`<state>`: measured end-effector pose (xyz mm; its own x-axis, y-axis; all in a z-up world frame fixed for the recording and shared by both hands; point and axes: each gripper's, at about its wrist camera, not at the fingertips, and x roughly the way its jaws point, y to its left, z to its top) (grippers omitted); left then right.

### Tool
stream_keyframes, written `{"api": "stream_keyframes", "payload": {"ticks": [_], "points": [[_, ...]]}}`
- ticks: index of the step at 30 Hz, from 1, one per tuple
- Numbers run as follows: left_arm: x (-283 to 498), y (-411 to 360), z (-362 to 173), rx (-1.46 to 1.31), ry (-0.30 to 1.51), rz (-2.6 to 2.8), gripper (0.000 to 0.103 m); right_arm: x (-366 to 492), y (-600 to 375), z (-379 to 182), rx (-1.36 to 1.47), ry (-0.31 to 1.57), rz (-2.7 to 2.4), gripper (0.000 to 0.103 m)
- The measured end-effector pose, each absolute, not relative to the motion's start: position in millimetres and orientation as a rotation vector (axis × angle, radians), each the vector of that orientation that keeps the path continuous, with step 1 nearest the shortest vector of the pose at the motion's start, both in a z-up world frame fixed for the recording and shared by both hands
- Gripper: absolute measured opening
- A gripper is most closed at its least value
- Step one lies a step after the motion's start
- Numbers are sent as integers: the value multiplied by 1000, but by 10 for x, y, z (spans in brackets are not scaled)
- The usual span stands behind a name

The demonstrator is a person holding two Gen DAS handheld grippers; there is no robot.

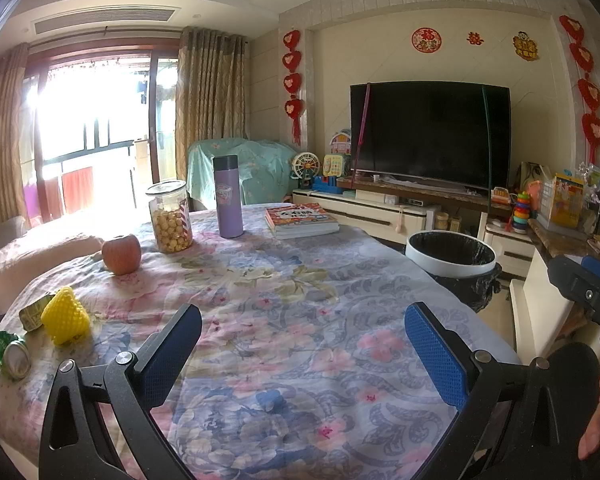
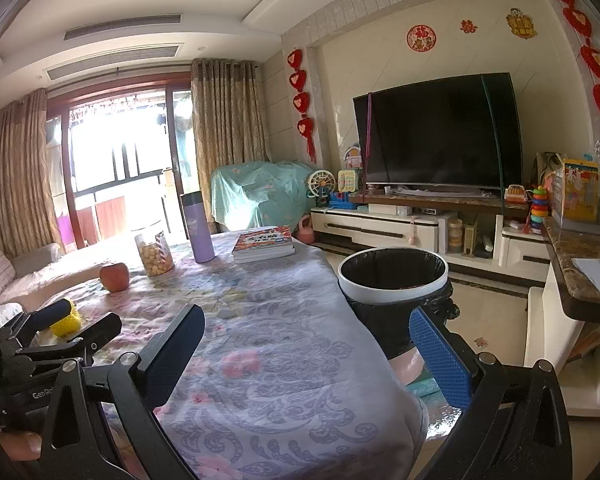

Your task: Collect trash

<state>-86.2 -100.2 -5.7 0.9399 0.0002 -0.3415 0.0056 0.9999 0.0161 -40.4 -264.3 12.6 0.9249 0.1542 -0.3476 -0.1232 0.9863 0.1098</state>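
A yellow foam fruit net [image 1: 65, 316] lies on the flowered tablecloth [image 1: 284, 320] at the left, with a crumpled green-yellow wrapper [image 1: 34, 314] beside it and a crushed green can [image 1: 10, 354] nearer the edge. A white-rimmed bin [image 1: 450, 254] with a black liner stands off the table's right side. My left gripper [image 1: 304, 344] is open and empty above the cloth, right of the trash. My right gripper [image 2: 308, 352] is open and empty over the table's right edge, with the bin [image 2: 392, 276] just ahead. The net [image 2: 66, 322] shows partly behind the left gripper [image 2: 76, 324].
An apple [image 1: 121, 253], a popcorn jar [image 1: 171, 216], a purple flask [image 1: 228, 196] and stacked books [image 1: 302, 220] stand at the table's far side. A TV [image 1: 430, 132] on a low cabinet [image 2: 400, 226] and a cluttered counter [image 2: 576, 256] are beyond.
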Motion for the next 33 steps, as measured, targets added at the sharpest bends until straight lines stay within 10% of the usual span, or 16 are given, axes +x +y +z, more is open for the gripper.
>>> {"api": "stream_keyframes", "payload": {"ticks": [33], "points": [[-662, -960, -150, 26, 397, -9, 102, -404, -2471, 81, 109, 412, 169, 103]]}}
